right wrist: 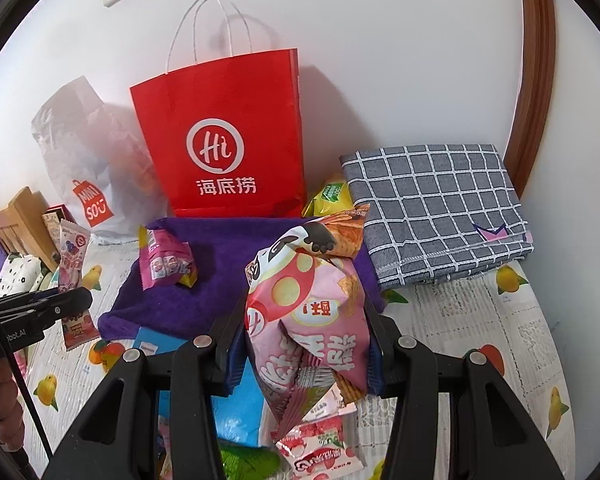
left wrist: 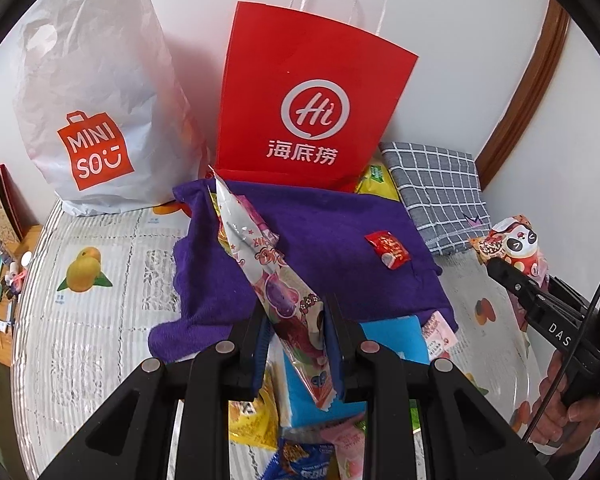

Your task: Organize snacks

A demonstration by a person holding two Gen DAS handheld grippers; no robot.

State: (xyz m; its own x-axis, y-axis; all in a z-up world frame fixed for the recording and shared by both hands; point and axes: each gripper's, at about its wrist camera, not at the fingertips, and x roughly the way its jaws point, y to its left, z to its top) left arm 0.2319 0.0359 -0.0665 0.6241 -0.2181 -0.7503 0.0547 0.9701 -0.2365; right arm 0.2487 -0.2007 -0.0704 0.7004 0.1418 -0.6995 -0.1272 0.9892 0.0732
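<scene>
My left gripper is shut on a long pink gummy packet that sticks up over the purple towel. My right gripper is shut on a pink panda snack bag, held above the table; that bag also shows at the right of the left wrist view. A small red candy lies on the towel. A pink snack pack lies on the towel's left side. A red paper bag stands behind the towel, upright and open at the top.
A white MINISO bag stands left of the red bag. A folded grey checked cloth lies at the right, a yellow-green packet beside it. A blue box and several loose snacks lie under the grippers. A wooden shelf is at far left.
</scene>
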